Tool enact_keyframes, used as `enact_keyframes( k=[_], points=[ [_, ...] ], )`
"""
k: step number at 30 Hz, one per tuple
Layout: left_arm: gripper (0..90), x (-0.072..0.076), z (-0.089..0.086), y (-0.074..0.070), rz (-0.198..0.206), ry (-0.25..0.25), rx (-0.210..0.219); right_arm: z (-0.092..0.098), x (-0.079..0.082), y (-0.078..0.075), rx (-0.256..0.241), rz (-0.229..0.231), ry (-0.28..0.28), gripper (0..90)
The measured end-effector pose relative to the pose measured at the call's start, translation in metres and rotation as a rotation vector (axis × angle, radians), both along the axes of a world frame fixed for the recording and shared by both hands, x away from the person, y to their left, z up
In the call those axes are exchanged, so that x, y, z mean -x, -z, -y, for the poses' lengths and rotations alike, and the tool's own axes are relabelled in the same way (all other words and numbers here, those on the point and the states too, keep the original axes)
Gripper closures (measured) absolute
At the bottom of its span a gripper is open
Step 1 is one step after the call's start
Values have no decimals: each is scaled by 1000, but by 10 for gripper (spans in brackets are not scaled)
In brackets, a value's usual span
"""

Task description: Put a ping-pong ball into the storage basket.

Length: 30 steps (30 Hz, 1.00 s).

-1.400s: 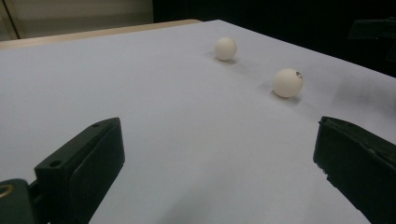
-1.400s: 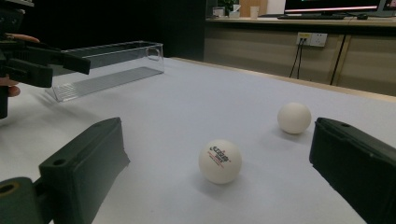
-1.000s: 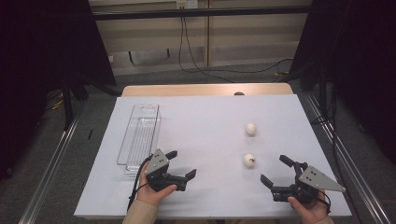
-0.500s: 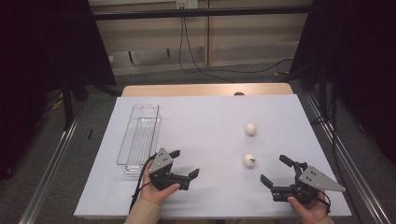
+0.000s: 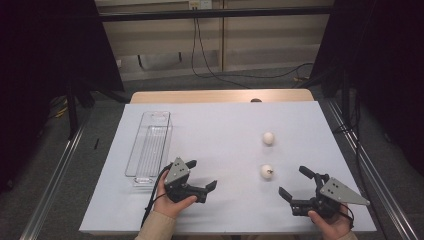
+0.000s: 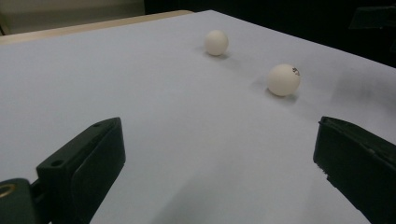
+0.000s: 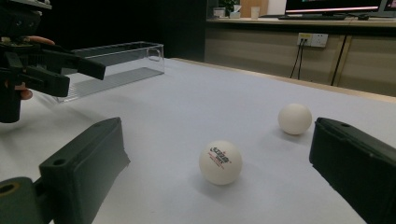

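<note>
Barely anything has shifted over the last second: the left tool [image 5: 198, 176] has crept a little toward the near ball [image 5: 267, 171], while the right tool [image 5: 296, 183] sits where it was. Both balls lie as before, so I judge the work is only at the approach, with nothing picked up yet.

Each tool has its jaws spread wide and grips nothing. In the right gripper view the near ball [image 7: 220, 162], printed with a red logo, rests on the counter just ahead of the open jaws and between their lines, so the right tool looks best placed to take it. The far ball [image 5: 268, 138] sits beyond the near ball, apart from it. The clear tray [image 5: 150, 148] stands well to the left of the near ball, just beyond the left tool, and looks empty.

White sheeting [image 5: 220, 135] covers the counter, smooth and bare around the near ball. Past the near ball's far side a wooden edge shows, then pale wall panels with cables hanging, and dark curtains on both flanks.
</note>
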<state>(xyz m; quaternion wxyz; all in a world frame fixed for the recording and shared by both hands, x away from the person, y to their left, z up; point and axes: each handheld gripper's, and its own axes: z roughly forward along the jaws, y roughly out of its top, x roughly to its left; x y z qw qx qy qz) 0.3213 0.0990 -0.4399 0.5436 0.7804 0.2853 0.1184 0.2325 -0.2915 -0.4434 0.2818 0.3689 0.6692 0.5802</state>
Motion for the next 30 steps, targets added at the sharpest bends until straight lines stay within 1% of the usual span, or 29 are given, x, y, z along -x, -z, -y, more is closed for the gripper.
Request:
enact_keyframes(
  k=[3, 5, 10, 12, 17, 18, 20, 23, 24, 25, 30],
  points=[
    [21, -1, 3, -1, 3, 6, 3, 0, 0, 0, -1, 1, 1, 29],
    [21, -1, 4, -1, 2, 9, -3, 0, 0, 0, -1, 1, 0, 29],
    [22, -3, 8, 0, -7, 10, 1, 0, 0, 0, -2, 1, -4, 29],
    [22, -3, 9, -1, -9, 12, -7, 0, 0, 0, -1, -1, -2, 30],
    [22, -3, 12, -1, -12, 21, -5, 0, 0, 0, -3, -2, -4, 30],
    [22, -4, 13, -1, -14, 20, -10, 0, 0, 0, -2, -1, -5, 30],
    [22, -4, 15, -1, -16, 22, -5, 0, 0, 0, -2, -1, -6, 30],
    [22, -5, 17, 0, -19, 29, -17, 0, 0, 0, -3, -1, -6, 30],
    [22, -5, 18, 0, -20, 29, -11, 0, 0, 0, -2, -1, -6, 30],
    [22, -5, 18, 0, -20, 30, -19, 0, 0, 0, -3, -1, -6, 30],
    [22, -7, 21, 0, -22, 33, -21, 0, 0, 0, -1, 1, -7, 30]
  ],
)
